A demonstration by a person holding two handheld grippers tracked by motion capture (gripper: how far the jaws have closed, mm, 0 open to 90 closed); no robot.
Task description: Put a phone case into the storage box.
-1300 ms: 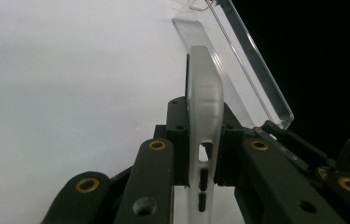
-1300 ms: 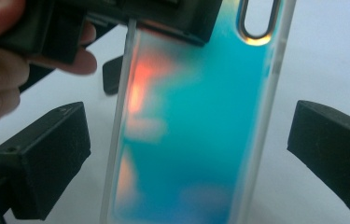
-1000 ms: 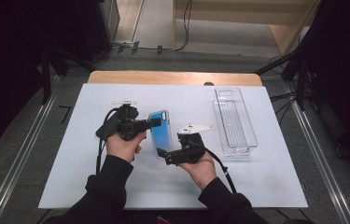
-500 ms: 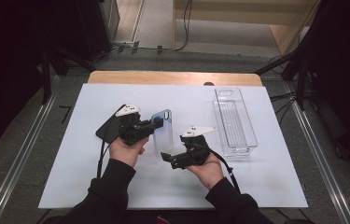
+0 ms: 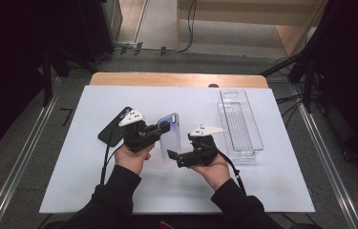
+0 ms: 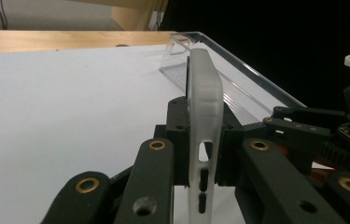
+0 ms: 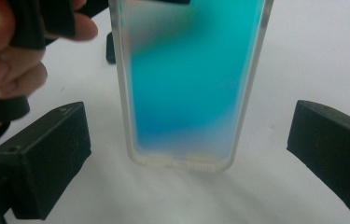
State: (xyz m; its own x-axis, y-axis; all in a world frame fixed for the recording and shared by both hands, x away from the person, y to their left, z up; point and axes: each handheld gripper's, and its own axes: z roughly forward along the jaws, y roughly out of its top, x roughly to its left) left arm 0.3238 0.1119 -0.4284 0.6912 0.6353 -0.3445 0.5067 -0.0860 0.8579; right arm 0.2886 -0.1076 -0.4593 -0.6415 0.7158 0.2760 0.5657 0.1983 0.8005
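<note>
The left gripper (image 5: 160, 130) was closed on a translucent phone case (image 5: 170, 135) and held it by its two flat faces, above the white table cover (image 5: 81, 181). In the left gripper view the case (image 6: 205, 112) stood on its edge between the two black pads (image 6: 177, 135), which pressed on both sides of it; its side cut-outs were turned toward the camera. In the high view the case was tilted, with its camera opening at the upper end, and it hung between the two hands, near the middle of the table.

The right gripper (image 5: 173, 155) was just below and to the right of the case, and its jaws stood wide open. In the right gripper view the case (image 7: 189, 84) showed a blue-green colour behind its frosted back, and its lower end was between the two open pads (image 7: 42, 158) without touching them.

A black phone (image 5: 114, 125) lay flat on the cover, at the far left side of the left hand (image 5: 133, 157). A clear plastic tray (image 5: 241, 121) lay lengthwise on the right part of the cover, beside the right hand (image 5: 215, 167) and apart from the case.
</note>
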